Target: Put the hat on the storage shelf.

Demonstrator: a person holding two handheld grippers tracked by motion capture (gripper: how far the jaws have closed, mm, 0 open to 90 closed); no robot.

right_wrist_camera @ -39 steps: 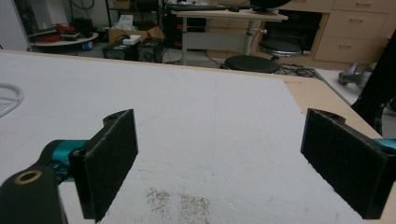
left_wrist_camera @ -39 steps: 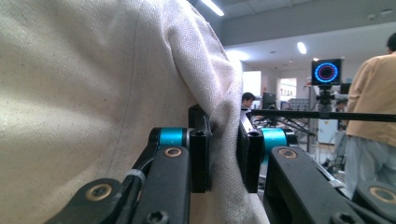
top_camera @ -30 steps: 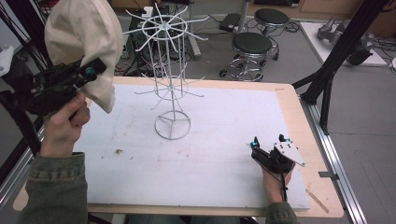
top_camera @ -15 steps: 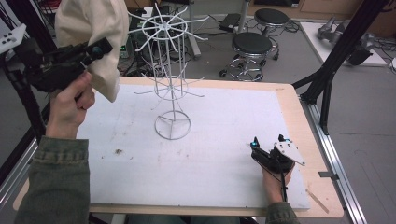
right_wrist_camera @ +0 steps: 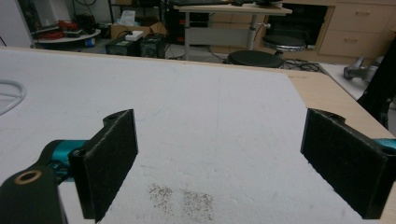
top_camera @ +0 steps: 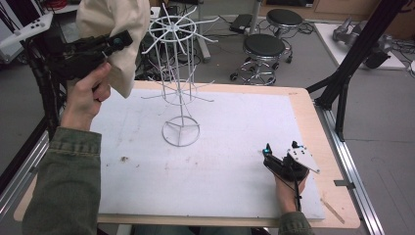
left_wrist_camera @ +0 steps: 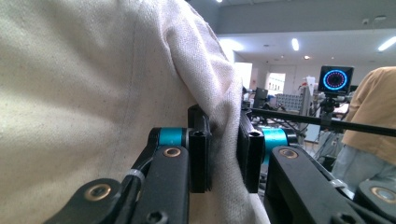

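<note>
Left gripper view: left gripper [left_wrist_camera: 223,154] is clamped on a fold of the cream cloth cap [left_wrist_camera: 93,93]. High view, upper left: cap is lifted, just beside the white wire rack [top_camera: 180,83], not hung yet. Right gripper [top_camera: 280,155], lower right, rests on the table [top_camera: 313,117], jaws wide, empty.

The cloth [top_camera: 115,34] is plain cream, with a fine woven texture and no print. The wire rack [top_camera: 180,83] is white. The counter [top_camera: 313,117] has a pale wood rim and a white mat [top_camera: 220,147] with some brown specks. The left hand-held gripper [left_wrist_camera: 223,154] is black with turquoise parts. The sleeve [top_camera: 66,186] is olive green.
</note>
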